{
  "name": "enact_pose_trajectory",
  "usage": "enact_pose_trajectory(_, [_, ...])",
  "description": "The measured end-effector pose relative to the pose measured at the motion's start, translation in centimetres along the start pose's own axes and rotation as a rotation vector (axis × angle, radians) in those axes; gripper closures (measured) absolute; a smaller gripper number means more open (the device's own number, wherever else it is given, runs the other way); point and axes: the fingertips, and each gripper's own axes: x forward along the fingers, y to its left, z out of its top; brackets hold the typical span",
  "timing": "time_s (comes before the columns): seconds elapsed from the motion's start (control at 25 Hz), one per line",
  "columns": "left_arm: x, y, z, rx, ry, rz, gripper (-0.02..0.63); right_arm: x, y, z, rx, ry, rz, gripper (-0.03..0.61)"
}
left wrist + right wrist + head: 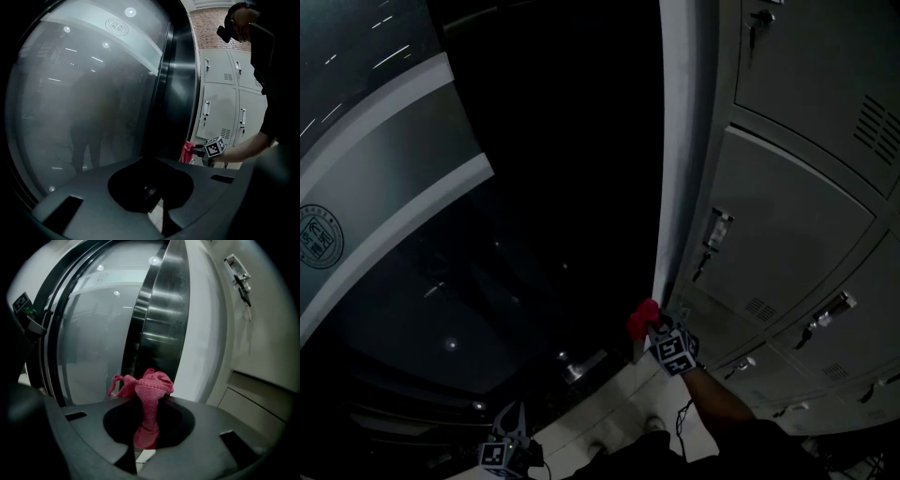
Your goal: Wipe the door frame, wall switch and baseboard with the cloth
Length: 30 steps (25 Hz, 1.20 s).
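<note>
**A:** How far are you with the wiping?

**B:** I judge I am in the first part. My right gripper (656, 325) is clenched on the red cloth (642, 319). The cloth is at the low end of the white door frame (677, 169), touching it as far as I can see, near the lockers (787, 234). I find no wall switch and no baseboard in any view, so I think both are left to do. The pictures do not tell whether the upper frame is clean.

**A:** And the other one?

**B:** My left gripper (508, 433) hangs low, well apart from the frame. Its jaws seem drawn together, with nothing between them.

**A:** What does one view give that another does not?

**B:** The head view is very dark, but only there I see both grippers at once. The right gripper view shows the cloth bunched above my jaws, and a steel edge (159, 324) beside the glass door (93, 348). The left gripper view shows my arm (243, 147) reaching from the side, and a brick wall (211, 23) above the lockers.
</note>
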Motion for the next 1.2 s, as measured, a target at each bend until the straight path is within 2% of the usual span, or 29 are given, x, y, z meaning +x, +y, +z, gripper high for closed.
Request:
enact_pose_trajectory(0.08, [0.1,-0.1,-0.3,-0.001,0.006,-0.006,0.619,0.1,-0.1,-0.3,-0.026,0.016,0.001,0.529])
enact_pose_trajectory(0.2, [0.1,-0.1,0.0,-0.002,0.005,-0.016,0.62,-0.3,-0.1,-0.3,-0.003,0.021,0.006,0.529])
enact_pose_trajectory(0.36, [-0.1,0.4,0.6,-0.021,-0.028,-0.008,0.62,-2.3,-0.4,2.8,-0.01,-0.03,-0.009,0.529])
enact_pose_trajectory(0.48, [-0.1,0.6,1.0,-0.028,-0.054,-0.03,0.62,-4.7,0.1,7.6,-0.043,-0.121,-0.006,0.529])
enact_pose_trajectory(0.72, [0.8,0.6,2.7,-0.017,-0.097,-0.117,0.619,-9.9,1.8,19.0,-0.178,-0.292,-0.029,0.529])
enact_pose_trajectory(0.92, [1.3,1.3,6.0,-0.009,-0.154,-0.22,0.619,-11.7,2.9,26.3,-0.213,-0.362,-0.115,0.529])
enact_pose_trajectory(1.12, [1.2,2.5,8.7,-0.023,-0.17,-0.299,0.619,-12.6,3.6,32.3,-0.192,-0.419,-0.178,0.529])
enact_pose_trajectory(1.2, [1.8,2.8,9.2,-0.019,-0.175,-0.32,0.619,-13.0,3.8,35.7,-0.217,-0.45,-0.19,0.529])
